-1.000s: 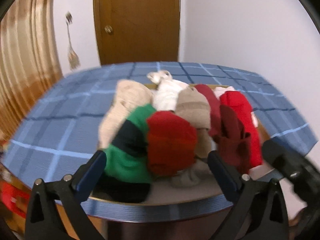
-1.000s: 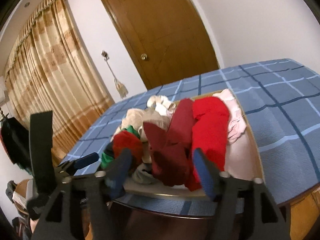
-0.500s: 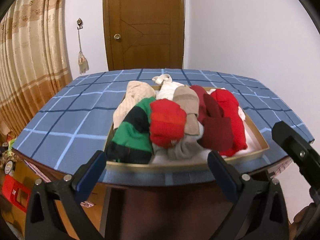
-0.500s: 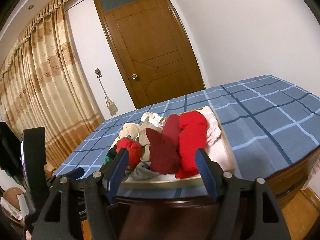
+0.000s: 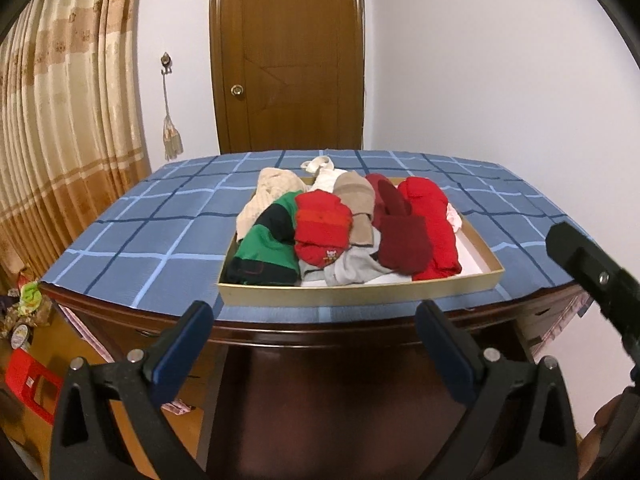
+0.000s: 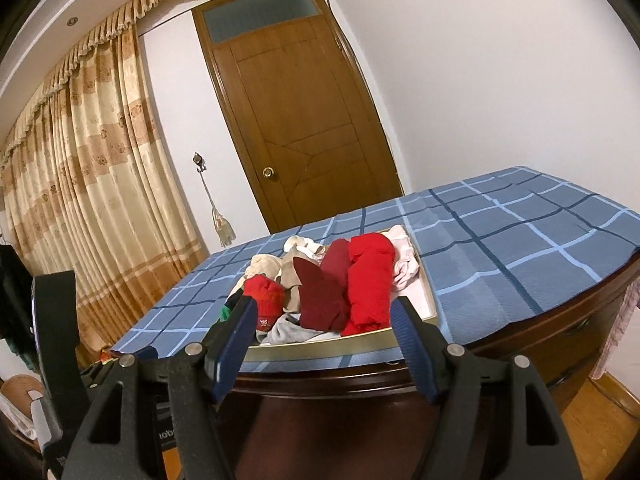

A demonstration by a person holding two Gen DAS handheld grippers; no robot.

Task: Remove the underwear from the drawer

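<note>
Wooden door [image 5: 288,56] (shut) — beige curtain [image 5: 60,120] beside it, left.

A blue cloth checked with light and dark lines [image 5: 160,232] covers the dark reddish-brown wooden table [image 5: 360,380]. The shallow tan box [image 5: 360,294] holds bright red [image 5: 322,226], maroon [image 5: 404,242], green-and-black striped [image 5: 266,246], beige [image 5: 356,200], grey [image 5: 352,268] and perhaps pale pink [image 6: 402,260] garments.
</note>
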